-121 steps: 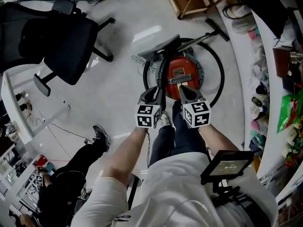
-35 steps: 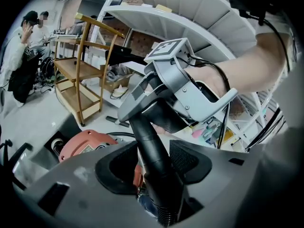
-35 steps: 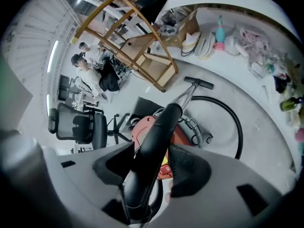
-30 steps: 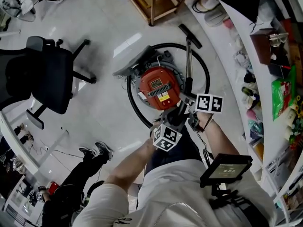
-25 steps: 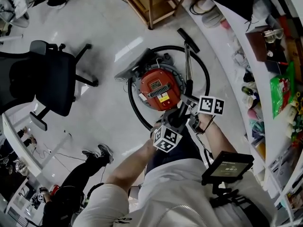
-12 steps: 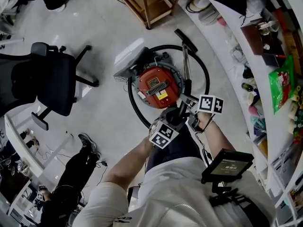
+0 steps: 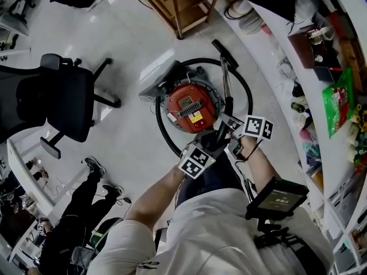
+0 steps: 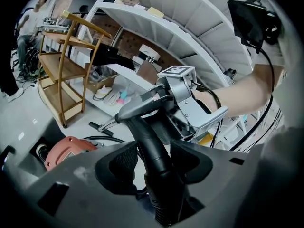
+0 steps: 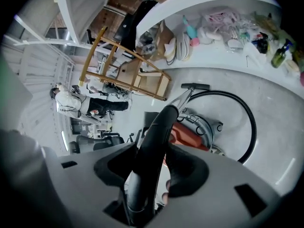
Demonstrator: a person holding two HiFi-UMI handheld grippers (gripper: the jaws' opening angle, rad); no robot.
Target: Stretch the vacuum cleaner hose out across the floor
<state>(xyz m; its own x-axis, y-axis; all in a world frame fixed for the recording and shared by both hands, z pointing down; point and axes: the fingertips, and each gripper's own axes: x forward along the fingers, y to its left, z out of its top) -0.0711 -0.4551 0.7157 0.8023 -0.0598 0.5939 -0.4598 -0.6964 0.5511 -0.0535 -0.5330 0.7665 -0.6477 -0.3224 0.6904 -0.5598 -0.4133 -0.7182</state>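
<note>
Standing over the vacuum cleaner (image 7: 192, 109), the person has both tools on the black handle (image 8: 142, 125) at the end of the vacuum cleaner hose (image 9: 249, 122). The left hand-held gripper (image 8: 154, 160) is clamped on the lower part of that handle, just above the ribbed cuff, with a pad against each side. The right hand-held gripper (image 9: 152, 167) takes the same handle higher up; its jaws stand wide and are closing, and the handle fills the gap between the pads, which lie against it on both sides. In the head view the two grippers sit close together, the right one slightly ahead of the left.

The red vacuum cleaner stands on the floor (image 7: 132, 33) directly in front of the person's feet, nearer the floor's right edge, where a curved white table (image 7: 298, 85) runs. The hose lies in a loop around the machine. A metal wand (image 7: 227, 82) with a floor nozzle (image 7: 225, 46) points away toward a wooden shelf (image 7: 178, 4). An office chair (image 7: 54, 105) stands at the left.
</note>
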